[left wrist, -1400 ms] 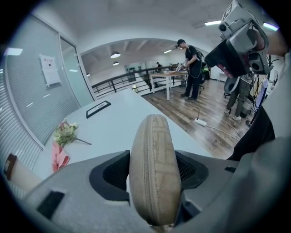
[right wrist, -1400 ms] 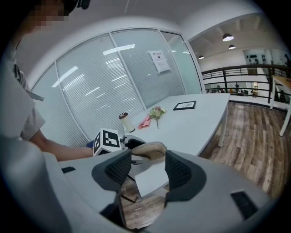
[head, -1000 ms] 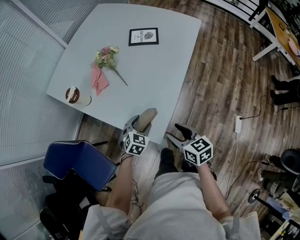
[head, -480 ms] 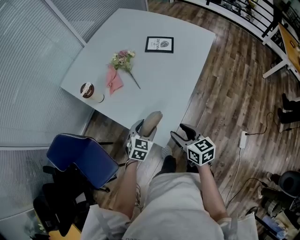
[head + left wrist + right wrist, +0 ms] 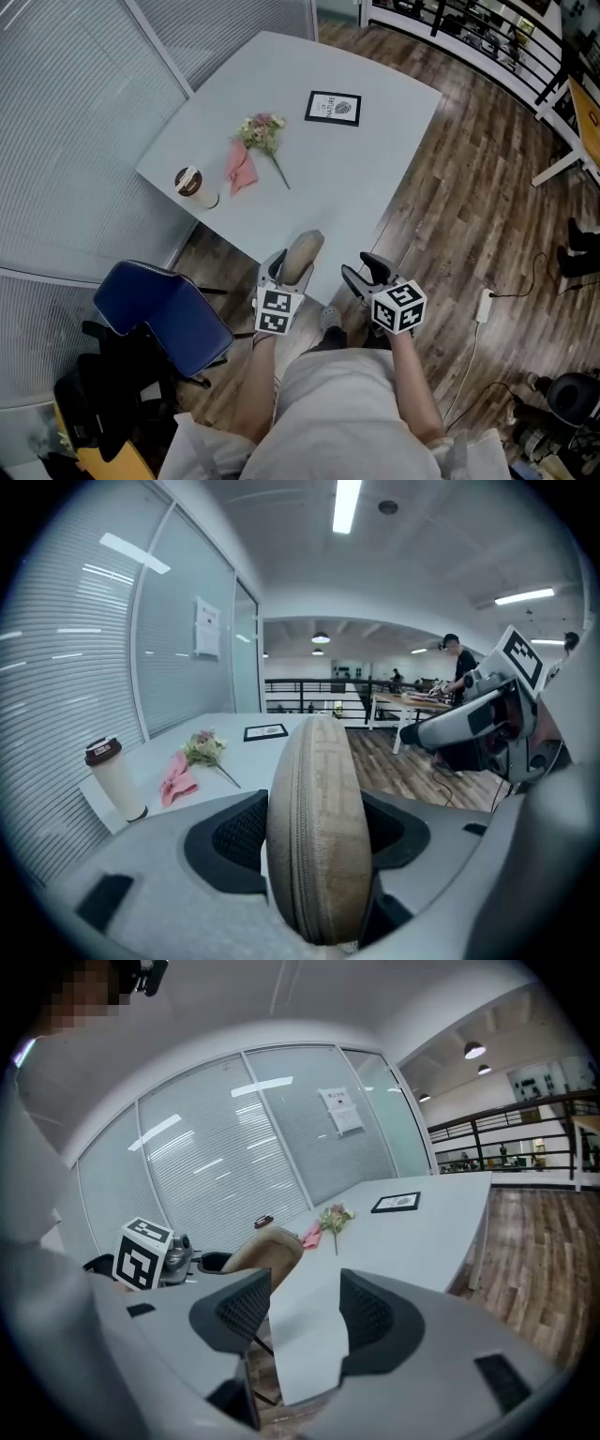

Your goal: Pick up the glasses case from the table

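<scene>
The beige glasses case [image 5: 302,255] stands on edge between the jaws of my left gripper [image 5: 290,265], held above the near corner of the grey table [image 5: 347,178]. In the left gripper view the case [image 5: 315,827] fills the gap and both pads press its sides. My right gripper [image 5: 367,274] hovers just right of it, beyond the table edge, open with nothing between its fingers [image 5: 370,1321]. From the right gripper view the case [image 5: 262,1249] and the left gripper's marker cube [image 5: 142,1252] show at left.
On the table lie a framed picture [image 5: 333,108], a flower sprig [image 5: 264,134], a pink napkin [image 5: 238,169] and a lidded coffee cup [image 5: 193,184]. A blue chair [image 5: 164,316] stands left of me. Glass walls with blinds run along the left; wooden floor with a cable lies right.
The left gripper has risen with the case in it, off the table's near corner. The head view has swung, so the table sits more to the right. The right gripper stays beside it.
</scene>
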The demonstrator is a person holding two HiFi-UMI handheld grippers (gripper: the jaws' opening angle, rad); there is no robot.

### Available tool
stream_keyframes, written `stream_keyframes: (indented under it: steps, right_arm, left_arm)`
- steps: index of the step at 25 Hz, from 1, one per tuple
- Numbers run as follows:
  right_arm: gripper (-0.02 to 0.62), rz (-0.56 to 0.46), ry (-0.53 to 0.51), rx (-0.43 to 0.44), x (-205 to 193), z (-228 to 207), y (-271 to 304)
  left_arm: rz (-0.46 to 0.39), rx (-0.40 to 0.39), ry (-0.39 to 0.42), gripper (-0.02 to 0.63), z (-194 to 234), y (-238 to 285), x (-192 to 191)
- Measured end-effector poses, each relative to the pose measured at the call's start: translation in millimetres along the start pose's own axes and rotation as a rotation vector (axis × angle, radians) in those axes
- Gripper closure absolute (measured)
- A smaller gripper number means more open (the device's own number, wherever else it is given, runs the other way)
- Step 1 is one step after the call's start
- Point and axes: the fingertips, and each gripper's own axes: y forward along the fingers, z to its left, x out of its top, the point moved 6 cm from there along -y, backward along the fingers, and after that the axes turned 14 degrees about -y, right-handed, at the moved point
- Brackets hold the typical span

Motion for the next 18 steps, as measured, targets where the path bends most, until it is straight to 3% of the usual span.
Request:
stream_keyframes:
  steps: [8,18]
  right_arm:
    - [0.377,0.002,-0.013,0.0,-6,2,16]
    - [0.377,-0.002,-0.02,-0.029,-3,-5,9]
  left_arm:
    - [-0.086,0.024,-0.136,0.331,9,-18,5]
    - [-0.179,0.002,-0.244,0.331,9,-30,13]
